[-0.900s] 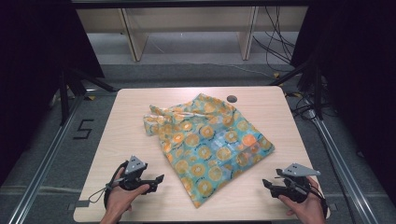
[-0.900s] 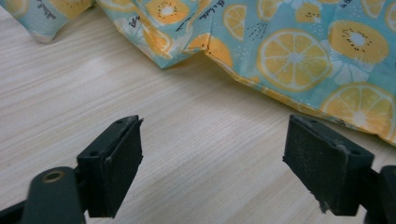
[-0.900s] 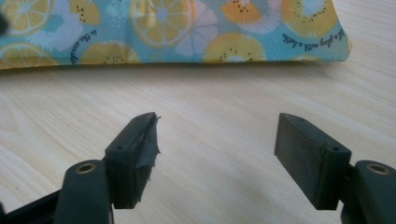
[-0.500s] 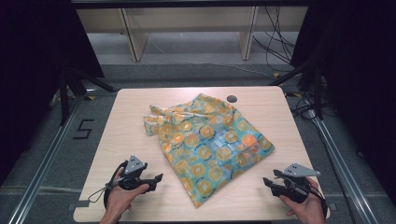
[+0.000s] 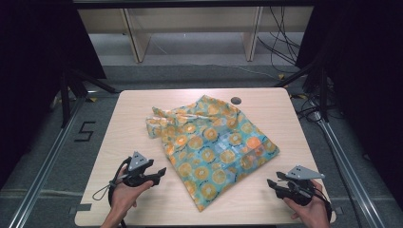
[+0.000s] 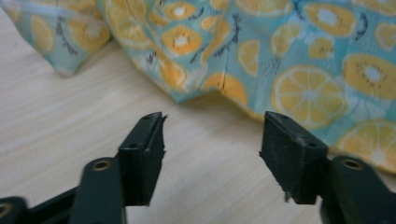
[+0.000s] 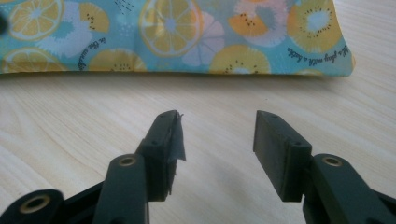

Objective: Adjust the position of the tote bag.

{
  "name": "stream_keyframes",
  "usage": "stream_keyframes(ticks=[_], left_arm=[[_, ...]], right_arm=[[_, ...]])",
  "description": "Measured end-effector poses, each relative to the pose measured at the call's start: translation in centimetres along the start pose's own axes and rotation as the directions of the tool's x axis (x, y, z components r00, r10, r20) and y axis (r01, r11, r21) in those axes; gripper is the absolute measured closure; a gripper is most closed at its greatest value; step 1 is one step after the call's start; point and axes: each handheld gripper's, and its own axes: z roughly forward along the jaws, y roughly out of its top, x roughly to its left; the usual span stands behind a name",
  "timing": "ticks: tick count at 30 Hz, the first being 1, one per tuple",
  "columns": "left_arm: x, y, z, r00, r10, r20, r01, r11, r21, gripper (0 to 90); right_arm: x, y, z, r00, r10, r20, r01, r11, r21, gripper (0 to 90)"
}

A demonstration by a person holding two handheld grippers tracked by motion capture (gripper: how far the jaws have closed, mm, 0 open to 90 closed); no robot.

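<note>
The cloth (image 5: 214, 142) lies crumpled in the middle of the table (image 5: 285, 109), and both my tools rest near its front edge with nothing in them: the left gripper (image 5: 159, 172) and the right gripper (image 5: 271, 184) each have their jaws wide apart. I judge it thin, light and floppy, so it should drape and slide rather than hold any shape. I would pinch it at a corner or along the hem nearest each tool, not mid-panel.

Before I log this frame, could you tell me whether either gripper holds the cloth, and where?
Nothing is held. The left gripper and right gripper are both open over bare table, short of the cloth.
</note>
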Motion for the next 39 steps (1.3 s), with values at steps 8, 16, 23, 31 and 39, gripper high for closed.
stream_keyframes(ticks=[8,16,23,31,39], left_arm=[[0.8,3.0,2.2,0.9993,0.036,-0.003,-0.036,0.9988,-0.034,63.8],[1.9,5.2,5.5,0.9980,0.062,0.011,-0.061,0.9980,-0.017,82.3],[1.4,6.4,8.3,0.9963,0.076,0.040,-0.076,0.9971,-0.008,87.2],[0.7,7.2,10.8,0.9954,0.077,0.057,-0.078,0.9969,0.010,88.3],[0.5,6.9,12.8,0.9927,0.075,0.094,-0.079,0.9956,0.050,87.6]], right_arm=[[0.0,0.3,0.0,0.9971,-0.064,-0.043,0.064,0.998,-0.002,65.2],[0.6,0.8,0.2,0.9965,-0.083,-0.012,0.082,0.996,-0.022,81.3],[0.8,1.7,1.5,0.9909,-0.135,-0.001,0.135,0.991,-0.027,90.0],[0.5,3.2,3.4,0.9790,-0.203,0.018,0.204,0.979,-0.028,90.0],[0.7,4.3,5.7,0.9728,-0.231,0.012,0.231,0.973,0.001,90.0]])
